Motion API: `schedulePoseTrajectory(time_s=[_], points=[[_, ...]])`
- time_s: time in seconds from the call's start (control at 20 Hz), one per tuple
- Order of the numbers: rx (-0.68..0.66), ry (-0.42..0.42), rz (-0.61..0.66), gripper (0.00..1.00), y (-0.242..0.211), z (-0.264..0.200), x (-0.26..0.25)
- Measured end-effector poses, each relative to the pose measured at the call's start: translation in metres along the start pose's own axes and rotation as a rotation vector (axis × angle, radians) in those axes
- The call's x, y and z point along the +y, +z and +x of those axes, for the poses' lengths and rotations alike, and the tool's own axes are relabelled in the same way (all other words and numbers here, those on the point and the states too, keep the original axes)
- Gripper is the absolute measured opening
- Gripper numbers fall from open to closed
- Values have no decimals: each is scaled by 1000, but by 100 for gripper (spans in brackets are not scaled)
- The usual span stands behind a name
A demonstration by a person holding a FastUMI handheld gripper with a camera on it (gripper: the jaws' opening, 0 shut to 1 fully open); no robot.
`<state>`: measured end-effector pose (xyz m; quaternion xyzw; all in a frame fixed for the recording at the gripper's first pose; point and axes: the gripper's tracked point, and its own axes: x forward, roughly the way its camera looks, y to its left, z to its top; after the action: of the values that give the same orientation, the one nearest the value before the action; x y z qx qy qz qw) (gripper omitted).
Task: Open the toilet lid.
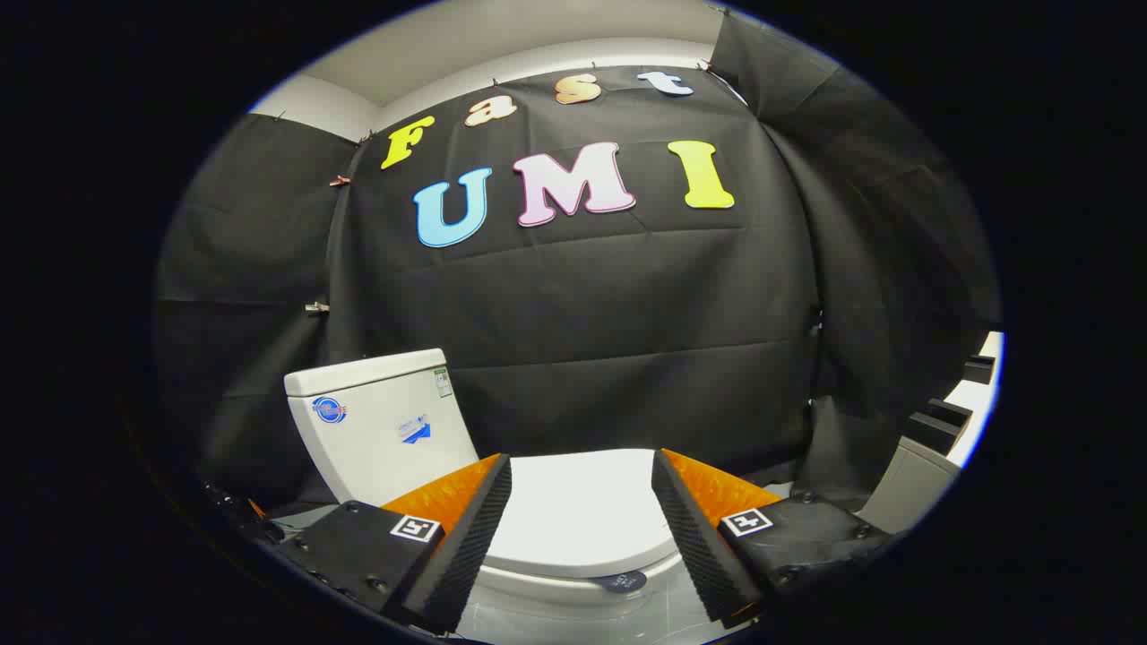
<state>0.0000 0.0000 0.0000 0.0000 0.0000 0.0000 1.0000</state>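
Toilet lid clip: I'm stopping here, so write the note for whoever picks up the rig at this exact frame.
Tool: open, fingers spread wide, holding nothing.
Toilet lid: shut flat on the bowl, seen between and just beyond the fingers; its front edge lies near the fingertips, with no contact visible.
Tank: behind the lid, beyond the left finger, against the black cloth wall.
Done: the tool is lined up on the lid.
Left: get a finger under or both fingers onto the lid's front edge, then swing it up toward the tank.
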Motion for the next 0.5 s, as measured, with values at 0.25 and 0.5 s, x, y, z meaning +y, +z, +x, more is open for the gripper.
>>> schedulePoseTrajectory(time_s=[0.25, 0.5], points=[[2, -5, 1, 98, -1, 1, -1], [6, 2, -11, 98, -2, 1, 0]])
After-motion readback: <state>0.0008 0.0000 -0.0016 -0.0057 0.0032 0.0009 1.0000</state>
